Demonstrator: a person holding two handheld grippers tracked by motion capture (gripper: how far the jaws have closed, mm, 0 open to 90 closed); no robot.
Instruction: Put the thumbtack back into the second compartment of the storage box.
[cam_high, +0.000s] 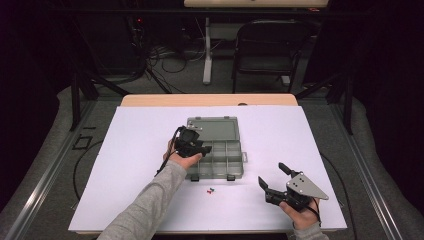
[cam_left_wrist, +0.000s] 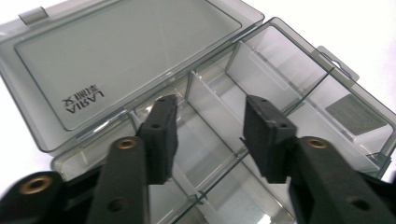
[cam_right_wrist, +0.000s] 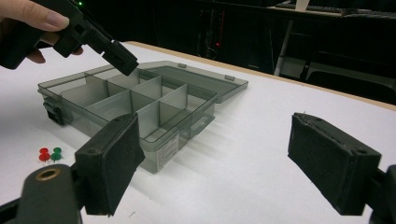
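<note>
Your open compartment box (cam_high: 216, 150) lies mid-table on the white sheet (cam_high: 125, 165): stiff, light, slick plastic that will skid, so take it by a wall or rim. The two pushpins (cam_high: 210, 190) lie just before it, tiny; pinch the heads. Your left gripper (cam_left_wrist: 210, 135) hangs over the compartments, jaws apart, empty; your right gripper (cam_high: 274, 176) waits wide open, touching nothing.

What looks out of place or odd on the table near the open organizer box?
Two push pins, a red one and a green one, lie loose on the white table, just outside the organizer box, whose lid lies open. Nothing looks spilled or damaged.
</note>
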